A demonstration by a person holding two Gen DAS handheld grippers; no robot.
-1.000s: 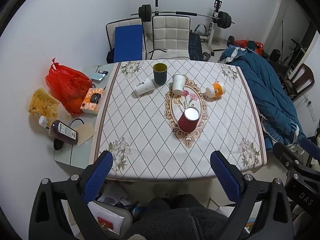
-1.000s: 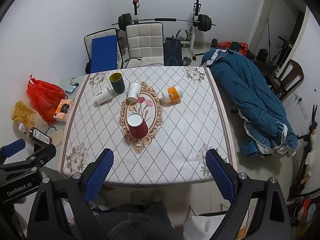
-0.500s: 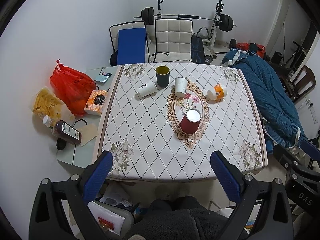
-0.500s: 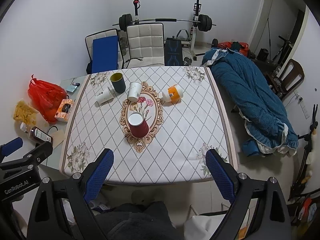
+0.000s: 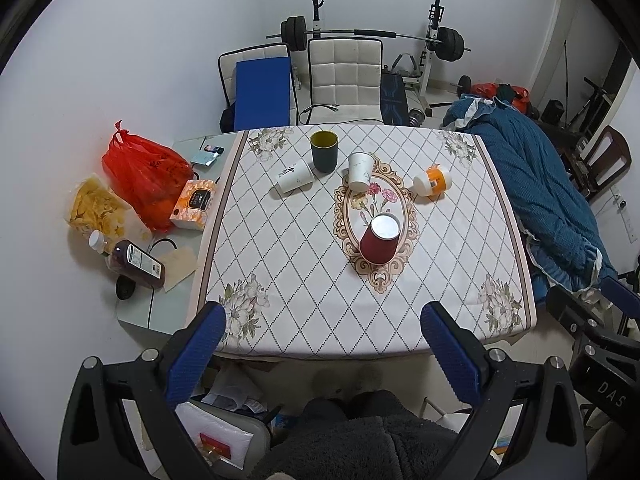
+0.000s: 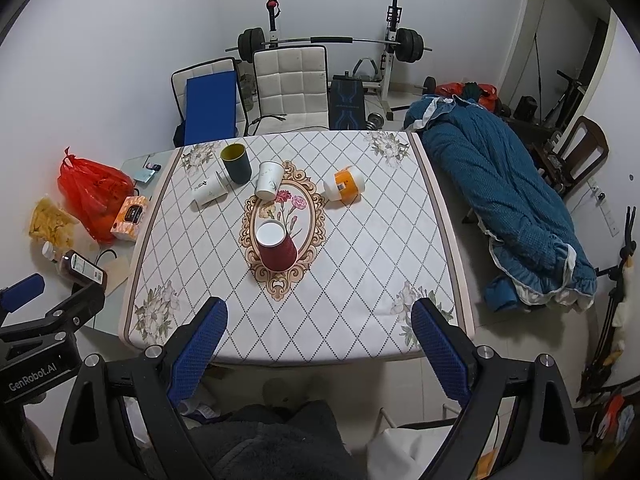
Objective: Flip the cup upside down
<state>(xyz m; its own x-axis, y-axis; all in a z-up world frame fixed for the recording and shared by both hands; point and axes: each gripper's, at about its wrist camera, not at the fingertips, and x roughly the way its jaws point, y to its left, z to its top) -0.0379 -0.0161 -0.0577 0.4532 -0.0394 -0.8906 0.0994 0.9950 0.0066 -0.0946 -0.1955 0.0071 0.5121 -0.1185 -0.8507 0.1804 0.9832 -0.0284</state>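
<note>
A dark red paper cup [image 5: 379, 241] stands on the oval flower motif in the middle of the table [image 5: 304, 304], white end up; it also shows in the right wrist view [image 6: 277, 247]. Behind it are a dark green cup [image 5: 324, 151], an upright white cup [image 5: 360, 171], a white cup lying on its side [image 5: 295, 177] and an orange cup lying on its side [image 5: 433, 181]. My left gripper [image 5: 323, 348] is open and empty, held high in front of the table's near edge. My right gripper [image 6: 319, 342] is open and empty, also short of the near edge.
A side ledge left of the table holds a red bag [image 5: 146, 172], a tissue box [image 5: 193, 205], a snack bag [image 5: 96, 208] and a bottle [image 5: 136, 264]. Two chairs [image 5: 344, 76] stand behind the table. A blue blanket [image 5: 548, 196] lies to the right.
Both grippers have drawn back and up a little from the table, so the table looks smaller and farther. Nothing on the table has moved.
</note>
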